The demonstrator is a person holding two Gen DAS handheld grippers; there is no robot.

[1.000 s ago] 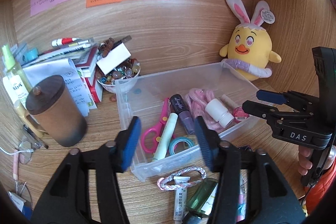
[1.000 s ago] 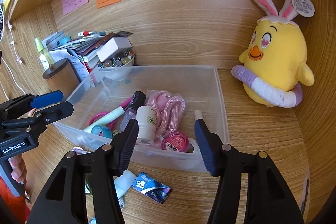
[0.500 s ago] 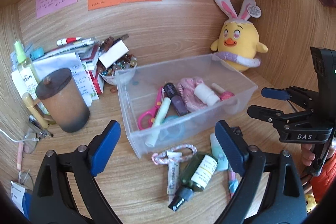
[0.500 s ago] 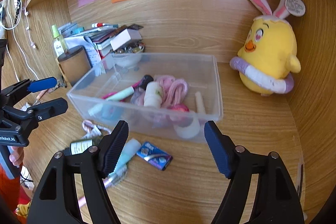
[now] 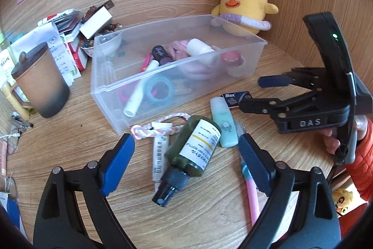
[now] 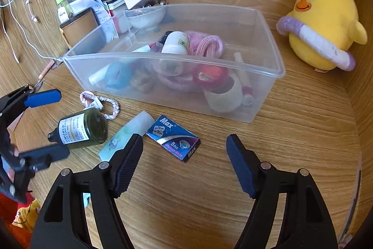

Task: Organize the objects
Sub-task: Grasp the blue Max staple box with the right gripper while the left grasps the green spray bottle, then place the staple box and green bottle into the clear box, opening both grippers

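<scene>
The left claw [image 5: 186, 155] is wide but closing around the dark green glass spray bottle [image 5: 193, 151]. The right claw [image 6: 184, 155], closing too, holds nothing. The round bottle could roll away on the wooden worktop [image 6: 291, 132] if pinched crooked.

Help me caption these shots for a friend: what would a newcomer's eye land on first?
Probably the yellow plush chick with bunny ears, standing at the back right by the wooden wall. Next, the clear plastic bin mid-desk, crowded with small toiletries. In front of it lie a dark green spray bottle, a pale blue tube and a blue Max box on the desk.
</scene>
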